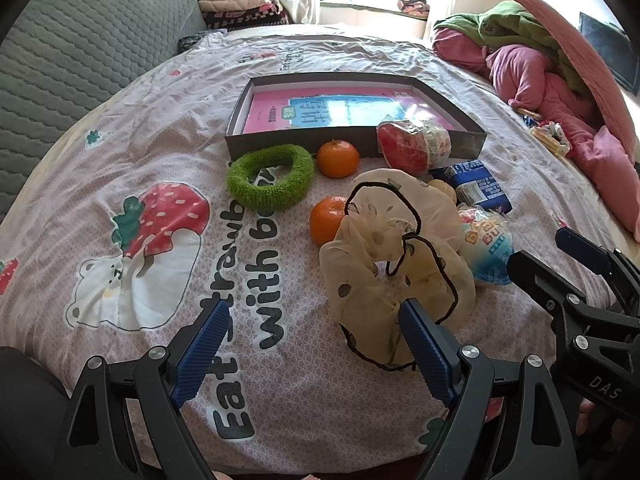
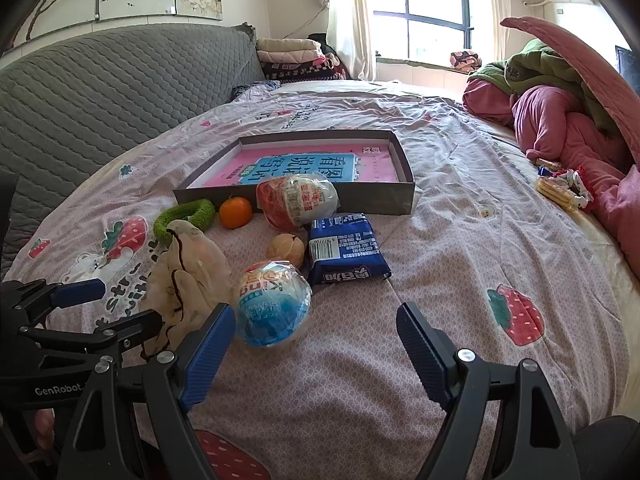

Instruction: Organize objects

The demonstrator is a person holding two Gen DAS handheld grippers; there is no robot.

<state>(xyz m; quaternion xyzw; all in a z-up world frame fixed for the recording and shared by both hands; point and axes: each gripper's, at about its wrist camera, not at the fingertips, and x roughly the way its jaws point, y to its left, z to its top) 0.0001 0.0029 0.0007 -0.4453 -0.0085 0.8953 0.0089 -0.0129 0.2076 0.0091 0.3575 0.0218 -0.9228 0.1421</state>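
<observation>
on the bed sheet [image 1: 120, 128], left to right: a green scrunchie [image 1: 270, 180] just before the grey box [image 1: 352, 142], two oranges [image 1: 338, 159], a cream scrunchie [image 1: 396, 264], a red packet [image 1: 412, 148] against the box front, a blue-white packet [image 2: 272, 308] and a blue pack [image 2: 346, 250]. a pink book [image 2: 312, 168] lies in the box. left gripper [image 1: 314, 350] stands wide apart, empty, one finger at the cream scrunchie. right gripper [image 2: 316, 350] is likewise spread, empty.

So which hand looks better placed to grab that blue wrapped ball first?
Probably the right. The right gripper is open, with the blue wrapped ball just ahead by one fingertip. The left gripper faces the sheer scrunchie instead.
</observation>
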